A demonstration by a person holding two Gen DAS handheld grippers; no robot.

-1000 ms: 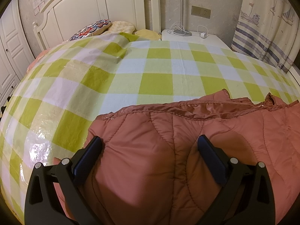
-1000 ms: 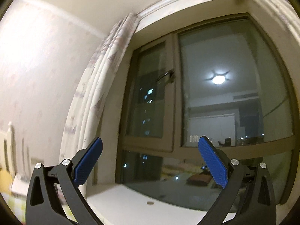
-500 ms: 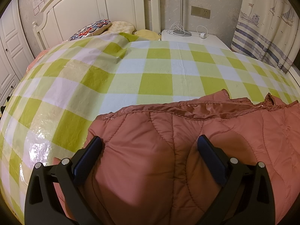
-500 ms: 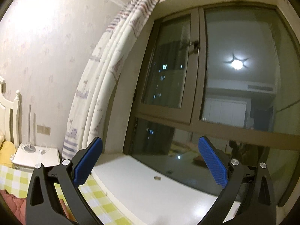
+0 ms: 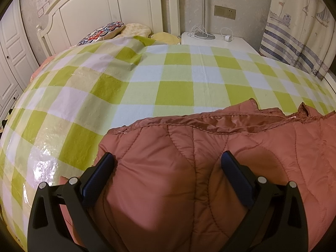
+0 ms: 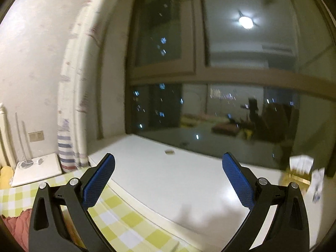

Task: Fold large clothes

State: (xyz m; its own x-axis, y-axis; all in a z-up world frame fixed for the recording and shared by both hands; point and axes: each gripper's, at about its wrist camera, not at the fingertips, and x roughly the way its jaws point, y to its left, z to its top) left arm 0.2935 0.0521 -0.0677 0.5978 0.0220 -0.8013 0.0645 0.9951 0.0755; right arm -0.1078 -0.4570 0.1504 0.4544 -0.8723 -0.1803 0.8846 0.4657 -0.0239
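A rust-red quilted jacket (image 5: pixel 210 157) lies on the bed's green and white checked cover (image 5: pixel 147 79), filling the lower half of the left wrist view. My left gripper (image 5: pixel 168 166) is open just above the jacket's near part, its fingers spread wide over the padding. My right gripper (image 6: pixel 168 168) is open and empty, held up in the air facing the window sill (image 6: pixel 178 178). A bit of the jacket (image 6: pixel 14 224) shows at the lower left of the right wrist view.
A white headboard (image 5: pixel 100 10) with pillows (image 5: pixel 105 31) stands at the far end of the bed. A white nightstand (image 5: pixel 216 42) with a lamp base and a striped curtain (image 5: pixel 294 42) are at the back right. A dark window (image 6: pixel 231 84) and a small box (image 6: pixel 298 172) are on the sill side.
My right gripper has tilted down from the window toward the sill and bed edge, staying open. The left gripper and jacket have barely moved.
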